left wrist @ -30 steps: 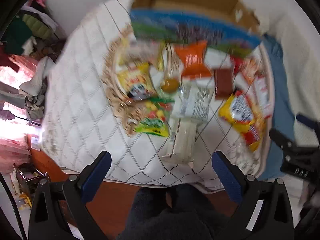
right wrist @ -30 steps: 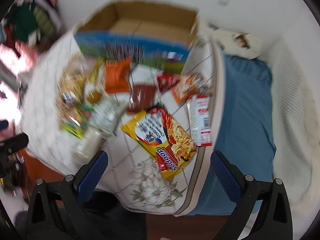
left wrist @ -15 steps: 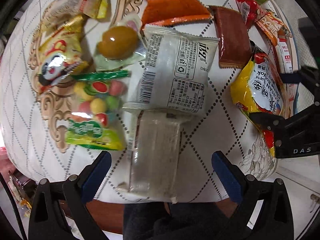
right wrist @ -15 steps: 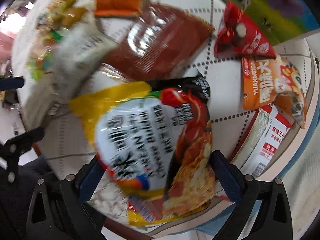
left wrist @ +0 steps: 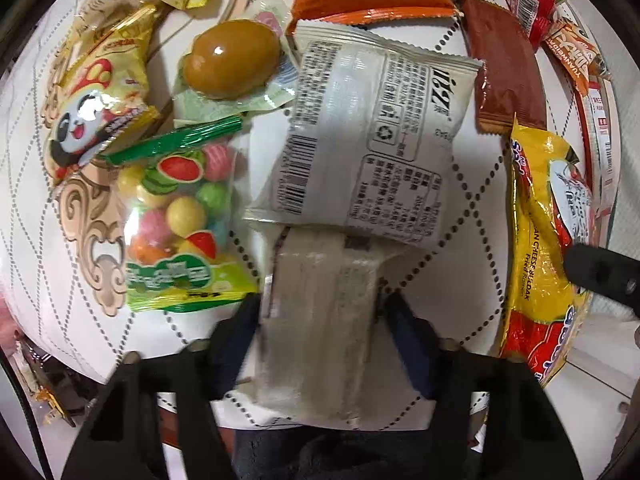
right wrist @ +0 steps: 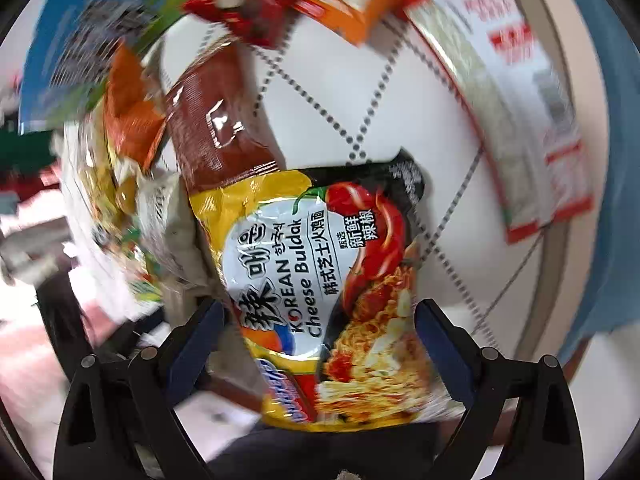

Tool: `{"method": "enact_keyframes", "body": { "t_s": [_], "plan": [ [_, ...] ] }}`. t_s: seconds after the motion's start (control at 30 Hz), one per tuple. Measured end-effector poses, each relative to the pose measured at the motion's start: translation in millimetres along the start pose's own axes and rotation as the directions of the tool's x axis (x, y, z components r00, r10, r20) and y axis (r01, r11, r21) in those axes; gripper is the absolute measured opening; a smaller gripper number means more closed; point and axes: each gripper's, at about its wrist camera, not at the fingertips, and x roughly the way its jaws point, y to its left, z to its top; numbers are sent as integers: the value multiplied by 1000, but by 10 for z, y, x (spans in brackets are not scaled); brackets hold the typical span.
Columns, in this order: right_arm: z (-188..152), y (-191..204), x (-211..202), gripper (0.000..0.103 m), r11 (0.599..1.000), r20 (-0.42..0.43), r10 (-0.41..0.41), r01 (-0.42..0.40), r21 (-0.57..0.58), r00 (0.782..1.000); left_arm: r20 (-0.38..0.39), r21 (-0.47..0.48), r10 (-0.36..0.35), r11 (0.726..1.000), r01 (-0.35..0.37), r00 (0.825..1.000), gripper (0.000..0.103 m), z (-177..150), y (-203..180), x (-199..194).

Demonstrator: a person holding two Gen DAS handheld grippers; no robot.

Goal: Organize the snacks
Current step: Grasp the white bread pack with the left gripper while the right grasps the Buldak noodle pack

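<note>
Quilted white tabletop (left wrist: 472, 216) carries a clear-wrapped pale snack block (left wrist: 320, 312).

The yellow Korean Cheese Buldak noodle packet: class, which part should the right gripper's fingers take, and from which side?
Grip the noodle packet across its narrow width at the near end, coming from the table's near edge. That end overhangs the edge, between the right gripper's fingers.

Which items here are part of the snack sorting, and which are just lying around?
Part of the job:
pale wrapped bar, flanked by the left claw
Cheese Buldak noodle packet, between the right claw fingers
candy ball bag
brown egg

Lying about:
quilted tablecloth
blue fabric
</note>
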Motion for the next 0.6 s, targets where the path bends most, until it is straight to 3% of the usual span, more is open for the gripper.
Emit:
{"method": "enact_keyframes", "body": {
  "t_s": [0.1,0.23,0.33,0.5,0.6],
  "plan": [
    [-106,80,-4,98,992,41,-63,67,-104,997,38,-24,-3,1000,4,999,53,-96,143,-94],
    [-280,211,108,95,973,36,-134,139,-187,990,25,-12,-28,1000,28,999,55,-184,209,21],
    [-360,251,168,88,968,57,-194,201,-152,979,-2,-9,-54,998,54,999,58,-144,272,158],
    [-487,435,232,89,988,14,-136,137,-68,991,-26,-10,-117,993,116,993,59,-115,442,321],
    [-562,378,145,93,987,60,-156,157,-16,986,-39,-4,-152,988,152,988,59,-81,570,355]
  ]
}}
